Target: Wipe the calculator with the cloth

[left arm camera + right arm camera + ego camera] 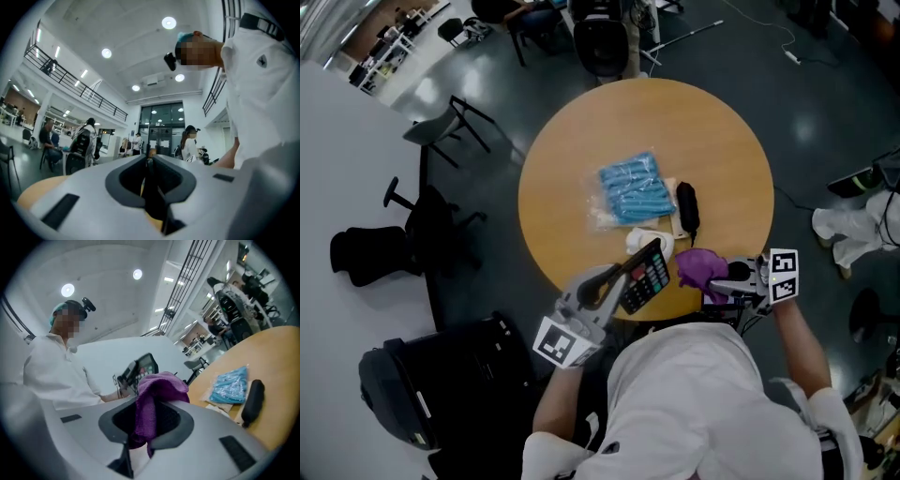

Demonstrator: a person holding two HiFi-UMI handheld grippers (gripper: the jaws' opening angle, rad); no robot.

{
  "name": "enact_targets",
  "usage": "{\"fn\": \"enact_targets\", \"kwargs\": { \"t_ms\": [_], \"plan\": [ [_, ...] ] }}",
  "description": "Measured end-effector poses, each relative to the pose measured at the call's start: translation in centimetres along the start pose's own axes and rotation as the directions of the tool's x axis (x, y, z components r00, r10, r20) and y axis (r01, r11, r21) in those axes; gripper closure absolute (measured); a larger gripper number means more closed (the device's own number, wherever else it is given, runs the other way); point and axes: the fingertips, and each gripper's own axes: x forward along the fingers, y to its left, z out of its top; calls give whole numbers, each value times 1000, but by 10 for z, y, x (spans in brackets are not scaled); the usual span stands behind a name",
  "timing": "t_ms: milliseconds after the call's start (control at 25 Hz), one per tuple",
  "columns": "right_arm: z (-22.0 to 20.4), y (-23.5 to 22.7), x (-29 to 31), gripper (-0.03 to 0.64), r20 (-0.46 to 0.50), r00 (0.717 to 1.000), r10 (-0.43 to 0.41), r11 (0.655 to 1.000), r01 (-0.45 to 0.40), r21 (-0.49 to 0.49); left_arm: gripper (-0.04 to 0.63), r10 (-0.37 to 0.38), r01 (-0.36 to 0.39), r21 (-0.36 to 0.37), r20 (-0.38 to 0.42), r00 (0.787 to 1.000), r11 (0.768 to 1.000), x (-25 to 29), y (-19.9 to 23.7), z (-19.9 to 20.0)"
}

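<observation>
In the head view, my left gripper [626,276] is shut on the black calculator [649,272], which has coloured keys, and holds it tilted above the near edge of the round wooden table [581,141]. My right gripper [729,277] is shut on a purple cloth [701,266] just right of the calculator. The left gripper view has the calculator [149,187] edge-on, a thin dark slab pinched between the jaws. In the right gripper view the cloth [151,399] bunches out of the jaws, and the calculator [143,365] shows beyond it.
On the table lie a blue packet [633,187], a black oblong object [687,208] and a white crumpled item [643,240]. A black bag [441,394] sits on the floor at the left. Office chairs [450,127] stand around the table.
</observation>
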Motion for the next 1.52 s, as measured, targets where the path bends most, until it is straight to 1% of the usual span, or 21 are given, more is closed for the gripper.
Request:
{"fn": "enact_targets", "kwargs": {
  "t_ms": [80, 160, 200, 240, 320, 360, 400, 440, 480, 560, 680, 760, 880, 920, 1040, 1120, 1200, 1280, 1400, 1480, 1520],
  "plan": [
    [-1, -7, -15, 541, 66, 995, -68, 998, 67, 22, 549, 57, -62, -66, -70, 996, 996, -4, 15, -51],
    [-1, -10, -26, 541, 116, 985, -126, 992, 122, 38, 549, 82, -108, -185, -146, 986, 977, -10, 29, -112],
    [0, -11, -30, 541, 135, 980, -149, 989, 145, 42, 549, 85, -129, -258, -177, 981, 958, -14, 35, -144],
    [1, -10, -32, 541, 155, 974, -166, 986, 161, 46, 549, 87, -151, -330, -202, 975, 932, -19, 41, -175],
    [4, -9, -35, 541, 208, 961, -181, 983, 173, 58, 549, 104, -208, -446, -246, 964, 871, -29, 49, -228],
    [6, -8, -34, 541, 236, 954, -184, 983, 173, 66, 549, 116, -236, -482, -266, 957, 844, -35, 52, -250],
    [7, -7, -33, 541, 260, 948, -186, 982, 173, 74, 549, 125, -261, -506, -287, 950, 822, -42, 55, -269],
    [8, -6, -32, 541, 278, 941, -192, 981, 176, 82, 549, 129, -280, -519, -307, 943, 807, -47, 57, -285],
    [8, -5, -30, 541, 290, 936, -200, 979, 181, 91, 549, 129, -292, -525, -326, 937, 799, -51, 58, -299],
    [7, -5, -24, 541, 295, 931, -213, 976, 190, 106, 549, 112, -297, -526, -354, 929, 797, -55, 60, -320],
    [2, -3, -13, 541, 283, 935, -214, 976, 191, 108, 549, 82, -281, -525, -370, 925, 803, -55, 64, -339],
    [3, -3, -8, 541, 285, 935, -211, 976, 188, 109, 549, 82, -284, -539, -367, 927, 793, -54, 70, -348],
    [7, 1, -3, 541, 295, 933, -207, 977, 179, 118, 549, 78, -289, -572, -365, 928, 768, -57, 78, -359],
    [8, 2, -2, 541, 297, 933, -203, 977, 174, 120, 549, 67, -283, -578, -366, 928, 765, -58, 79, -361],
    [10, 3, 1, 541, 285, 938, -195, 979, 167, 119, 549, 24, -258, -578, -380, 925, 774, -57, 82, -366],
    [11, 3, 4, 541, 278, 942, -187, 980, 159, 120, 548, 7, -261, -585, -400, 917, 768, -58, 84, -371],
    [11, 4, 7, 541, 273, 945, -178, 981, 151, 119, 548, -4, -276, -588, -429, 903, 760, -60, 86, -377],
    [11, 4, 9, 541, 266, 948, -173, 982, 147, 118, 534, -17, -292, -576, -469, 883, 763, -62, 85, -382],
    [10, 3, 12, 541, 252, 952, -176, 982, 153, 109, 505, -21, -330, -524, -555, 831, 786, -68, 87, -391],
    [9, 3, 14, 541, 247, 952, -181, 982, 161, 99, 483, -15, -359, -494, -604, 797, 792, -73, 87, -395],
    [9, 4, 14, 541, 247, 952, -182, 982, 163, 93, 482, -13, -368, -483, -620, 784, 794, -76, 88, -395]
  ]
}}
